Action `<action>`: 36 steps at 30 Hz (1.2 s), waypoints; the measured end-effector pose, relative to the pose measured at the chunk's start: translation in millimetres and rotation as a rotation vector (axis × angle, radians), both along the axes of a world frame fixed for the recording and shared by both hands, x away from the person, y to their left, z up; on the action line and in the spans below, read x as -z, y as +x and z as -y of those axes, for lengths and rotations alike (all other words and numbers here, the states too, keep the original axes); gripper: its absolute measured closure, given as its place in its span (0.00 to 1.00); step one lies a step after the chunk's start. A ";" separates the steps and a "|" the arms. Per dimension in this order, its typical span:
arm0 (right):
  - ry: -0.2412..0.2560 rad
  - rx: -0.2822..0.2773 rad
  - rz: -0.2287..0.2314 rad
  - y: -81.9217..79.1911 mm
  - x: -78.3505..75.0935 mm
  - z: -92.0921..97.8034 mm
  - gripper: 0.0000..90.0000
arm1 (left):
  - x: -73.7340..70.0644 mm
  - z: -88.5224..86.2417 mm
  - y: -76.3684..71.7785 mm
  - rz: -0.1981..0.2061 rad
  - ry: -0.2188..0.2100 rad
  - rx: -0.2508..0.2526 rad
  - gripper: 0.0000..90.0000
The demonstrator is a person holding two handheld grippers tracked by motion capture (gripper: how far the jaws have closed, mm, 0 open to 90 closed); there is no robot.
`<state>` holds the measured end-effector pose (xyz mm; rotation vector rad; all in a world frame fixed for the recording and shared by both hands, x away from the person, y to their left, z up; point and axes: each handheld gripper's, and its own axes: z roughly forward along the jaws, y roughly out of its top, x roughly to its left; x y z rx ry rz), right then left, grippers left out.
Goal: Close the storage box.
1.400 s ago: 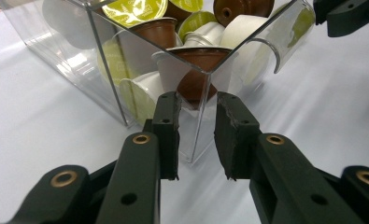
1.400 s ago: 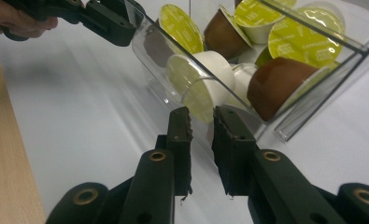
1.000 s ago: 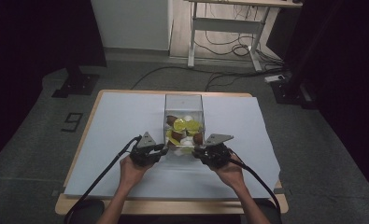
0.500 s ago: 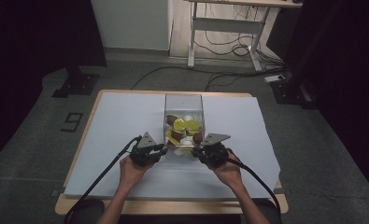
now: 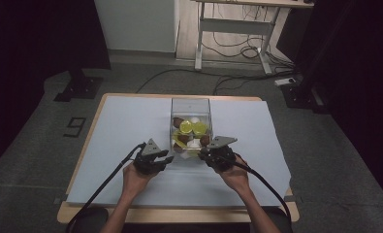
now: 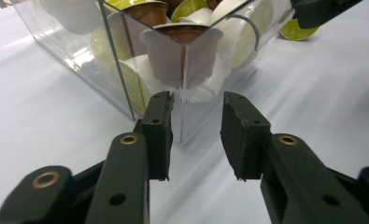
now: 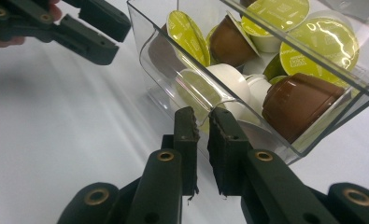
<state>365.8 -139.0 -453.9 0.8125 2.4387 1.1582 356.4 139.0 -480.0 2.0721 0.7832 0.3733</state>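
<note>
box: clear plastic box of coffee pods, mid counter on the white sheet, upright, open top
long axis: runs away from the person, near end between both claws
left claw: jaws well apart, straddling the box's near corner edge, holding nothing
right claw: jaws nearly closed at the box's near wall; grip on wall unclear
loose pod: on the sheet beside the box

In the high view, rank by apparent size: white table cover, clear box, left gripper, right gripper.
1. White table cover.
2. Clear box.
3. Left gripper and right gripper look alike; no ranking between them.
</note>
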 end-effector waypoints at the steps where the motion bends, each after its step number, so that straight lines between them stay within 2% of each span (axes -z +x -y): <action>1: -0.002 -0.001 0.003 0.6 0.0 -0.1 0.90 | 0.2 -0.7 -0.3 -0.002 0.001 0.000 0.68; 7: -0.002 0.010 -0.002 4.0 -0.2 -2.1 0.89 | 3.1 -3.2 -1.7 -0.016 0.016 0.004 0.60; 12: -0.001 0.019 -0.004 7.1 -0.2 -2.8 0.89 | 6.7 -3.1 -2.2 -0.039 0.036 0.006 0.47; 21: 0.007 0.031 -0.002 11.3 0.6 -3.2 0.89 | 23.8 -5.8 0.5 -0.136 0.049 0.025 0.18; 24: 0.010 0.032 -0.002 13.7 0.8 -3.0 0.89 | 30.5 -5.6 0.9 -0.151 0.074 0.021 0.15; 27: 0.007 0.042 0.002 15.3 1.0 -3.9 0.89 | 35.8 -3.8 1.4 -0.165 0.092 0.022 0.09; 30: 0.003 0.045 0.006 17.9 0.9 -4.5 0.89 | 42.1 -1.6 2.7 -0.180 0.127 0.027 0.00; 31: 0.004 0.048 0.006 18.4 0.9 -4.8 0.89 | 44.0 -1.1 2.8 -0.182 0.136 0.026 0.00; 36: 0.006 0.051 0.005 21.4 0.9 -5.1 0.88 | 47.0 -0.2 2.0 -0.162 0.152 0.024 0.00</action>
